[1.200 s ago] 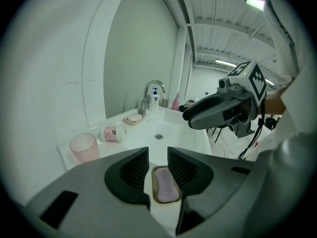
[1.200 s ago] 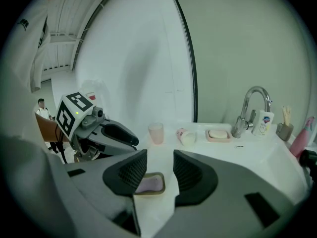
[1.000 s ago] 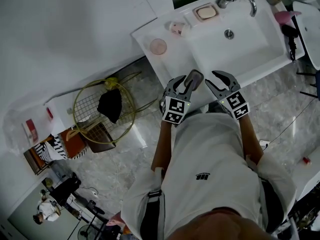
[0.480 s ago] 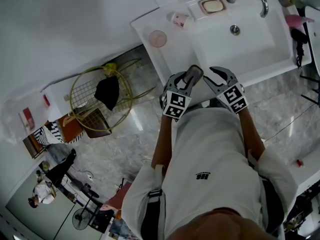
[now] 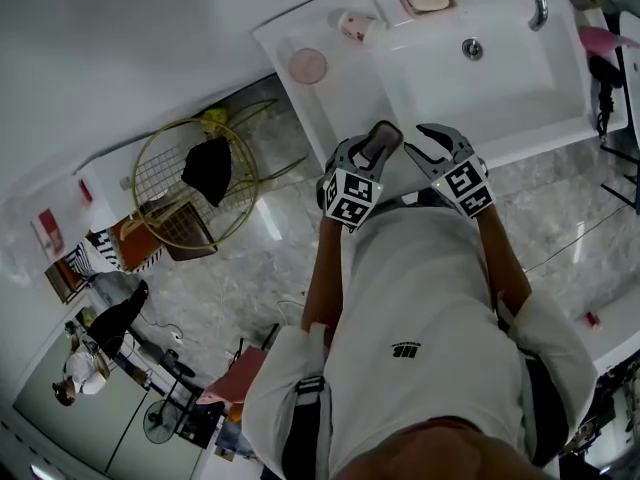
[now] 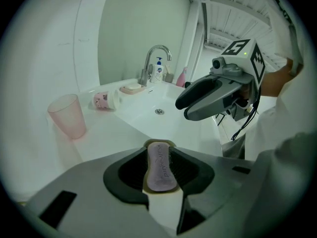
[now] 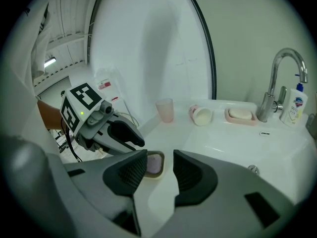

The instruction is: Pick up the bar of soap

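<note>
The left gripper (image 5: pixel 368 153) is clamped on the sides of an olive soap dish (image 7: pixel 161 165), and the mauve bar of soap (image 6: pixel 159 166) lies in the dish between its jaws. The right gripper (image 5: pixel 430 146), just beside it, is spread open and empty. The likely risk is that any tilt slides the slick, unclamped bar out into the sink (image 5: pixel 520 78) ahead.

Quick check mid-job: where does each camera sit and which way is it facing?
Head view: on the person's head, looking steeply down at the sink; shows their shirt, left gripper and right gripper.
Left gripper view: on the left gripper, looking along jaws shut on the bar of soap toward the faucet; right gripper at right.
Right gripper view: on the right gripper, looking along open jaws across the sink; left gripper at left.
Shared: both gripper views show faucet and pink cup.
</note>
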Available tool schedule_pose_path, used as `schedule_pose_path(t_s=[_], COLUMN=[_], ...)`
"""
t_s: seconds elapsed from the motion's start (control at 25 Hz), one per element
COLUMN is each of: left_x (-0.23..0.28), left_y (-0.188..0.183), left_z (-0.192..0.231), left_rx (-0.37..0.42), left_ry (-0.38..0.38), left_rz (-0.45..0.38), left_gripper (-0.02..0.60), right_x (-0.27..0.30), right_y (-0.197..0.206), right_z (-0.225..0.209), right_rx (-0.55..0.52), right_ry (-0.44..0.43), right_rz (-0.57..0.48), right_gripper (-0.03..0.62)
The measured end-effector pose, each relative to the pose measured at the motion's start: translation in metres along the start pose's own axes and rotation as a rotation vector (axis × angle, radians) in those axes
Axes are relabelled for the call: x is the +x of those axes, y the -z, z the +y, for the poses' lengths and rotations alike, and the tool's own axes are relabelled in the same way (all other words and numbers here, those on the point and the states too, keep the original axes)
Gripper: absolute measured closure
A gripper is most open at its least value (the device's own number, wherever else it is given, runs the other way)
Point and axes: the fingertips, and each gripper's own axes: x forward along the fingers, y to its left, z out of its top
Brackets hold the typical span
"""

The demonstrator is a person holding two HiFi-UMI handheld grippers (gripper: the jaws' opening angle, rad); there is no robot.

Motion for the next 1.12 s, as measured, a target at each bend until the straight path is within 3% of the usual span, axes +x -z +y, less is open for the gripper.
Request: schedule_pose_path(t_s=[0.56, 1.12], left_x=[0.023, 0.037], left_y=[0.019, 0.026], left_z=[-0.007, -0.011], left_rx=[0.027, 0.106], left_ry=[0.050, -0.013], left_rz=[0.087, 0.198], left_gripper=[0.423, 0.402], right_x=[-0.003, -0.008], right_y=[0.013, 0.018], right_z=[-0.008, -0.018], right_rx=[0.026, 0.045], right_ry=[0.016, 0.022], right_rz=[0.010, -0.003], right_gripper=[0.416, 0.419])
